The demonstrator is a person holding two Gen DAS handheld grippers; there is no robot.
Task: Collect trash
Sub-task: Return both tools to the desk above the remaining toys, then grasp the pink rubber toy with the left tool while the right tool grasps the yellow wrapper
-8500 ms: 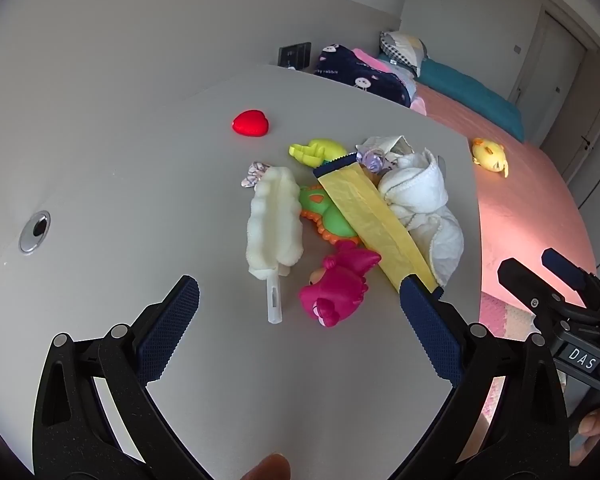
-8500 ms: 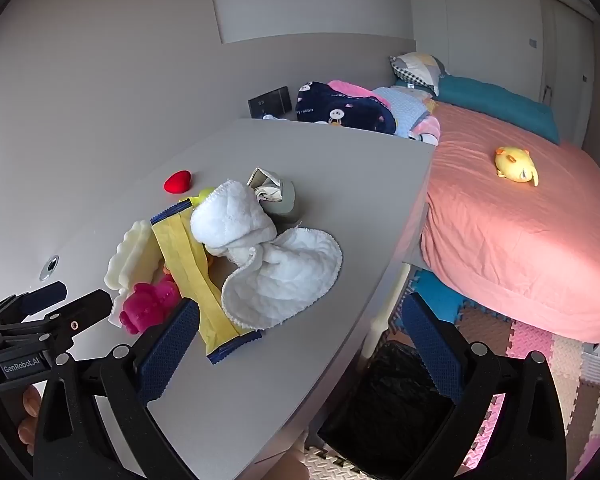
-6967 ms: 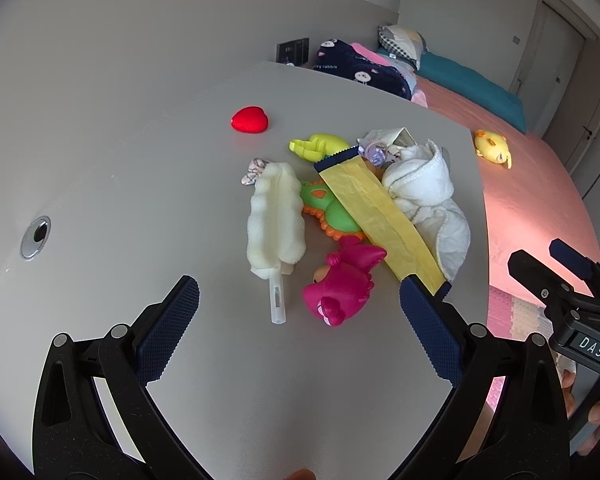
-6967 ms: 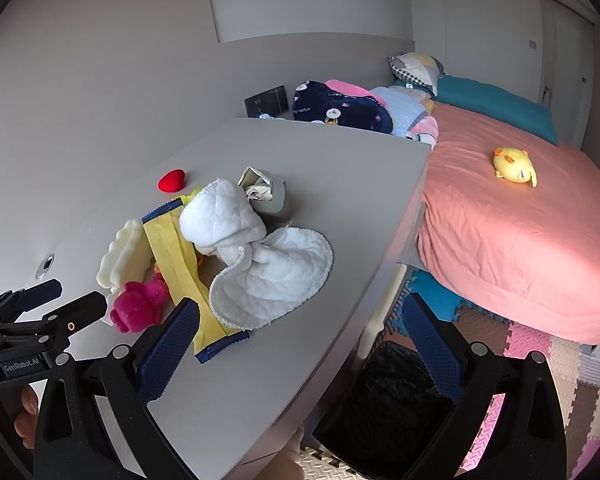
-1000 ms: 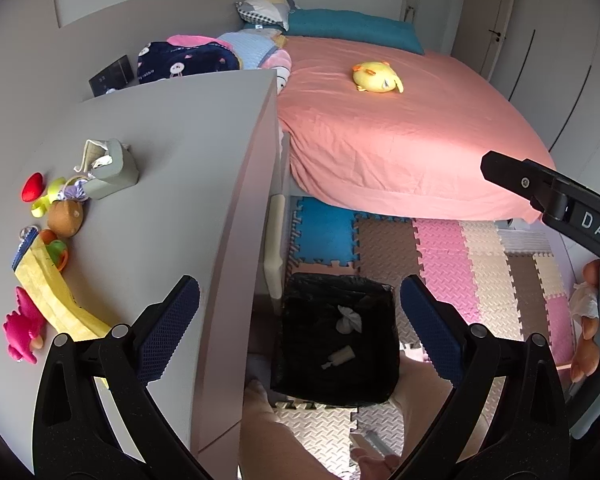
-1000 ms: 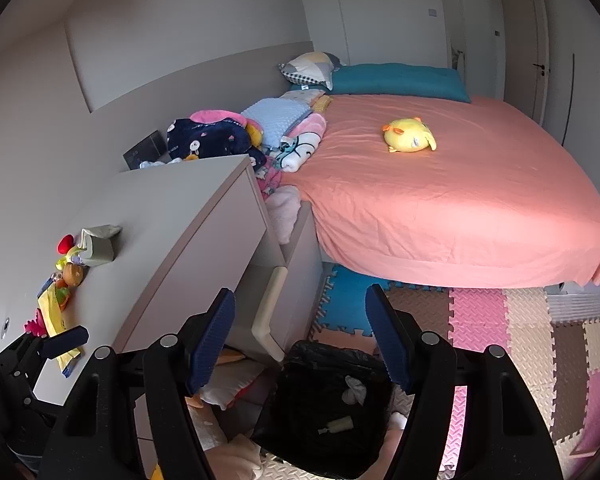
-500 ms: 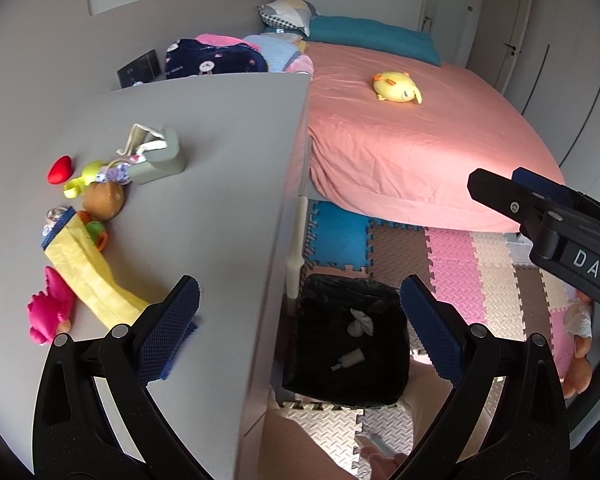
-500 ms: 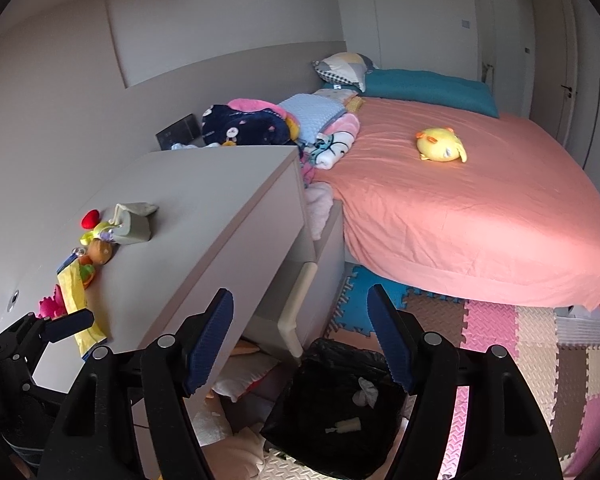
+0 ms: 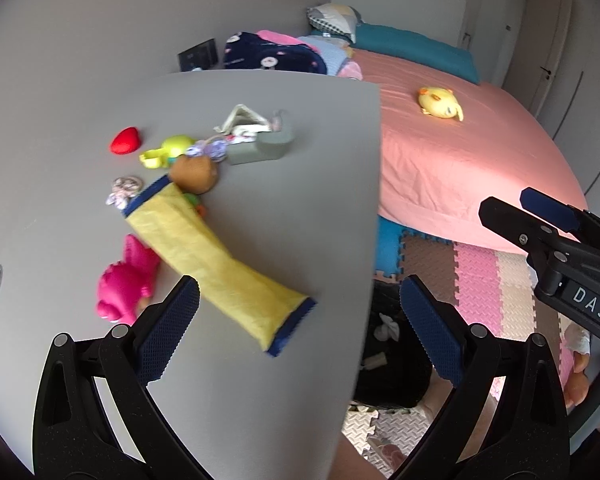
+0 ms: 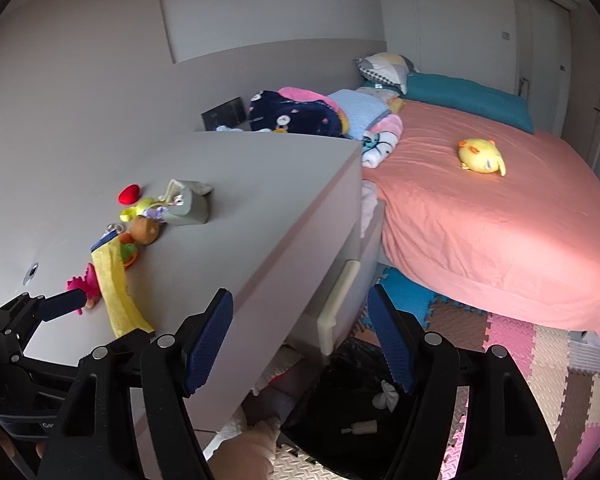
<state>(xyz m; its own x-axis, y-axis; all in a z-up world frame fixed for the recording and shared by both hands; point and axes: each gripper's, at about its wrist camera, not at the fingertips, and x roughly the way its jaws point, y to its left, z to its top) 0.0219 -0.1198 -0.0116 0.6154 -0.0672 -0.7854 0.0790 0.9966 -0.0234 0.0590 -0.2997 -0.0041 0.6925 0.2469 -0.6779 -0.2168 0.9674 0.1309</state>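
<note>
My left gripper (image 9: 298, 326) hangs over the near edge of the grey desk (image 9: 280, 140), jaws wide apart, nothing between them. Just ahead of its left finger lies a pink rubber toy (image 9: 126, 282). Between the fingers and slightly forward, a long yellow cloth with blue end trim (image 9: 216, 260) runs diagonally away to the left. Past its far end sit a brown round toy (image 9: 194, 174), a yellow-green toy (image 9: 168, 150) and a red heart-shaped object (image 9: 126, 141); a grey-green tissue box (image 9: 260, 142) stands just right of those. I cannot make out the small patterned bits beside the cloth.

Below and right of the left gripper's right finger, off the desk edge, the black bin (image 9: 392, 364) stands on the foam floor mats (image 9: 484, 280). Inside it I see a crumpled white tissue (image 9: 386, 326) and a small pale stick-like piece (image 9: 374, 361).

My right gripper (image 10: 300, 344) sits further right, over the desk corner, jaws apart and empty. The same bin (image 10: 364, 400) lies directly below its fingers, tissue (image 10: 386, 394) and stick (image 10: 362, 427) in it. Ahead and right spreads the pink bed (image 10: 500, 220) with a yellow plush chick (image 10: 481, 156) on it. Each gripper shows at the edge of the other's view.
</note>
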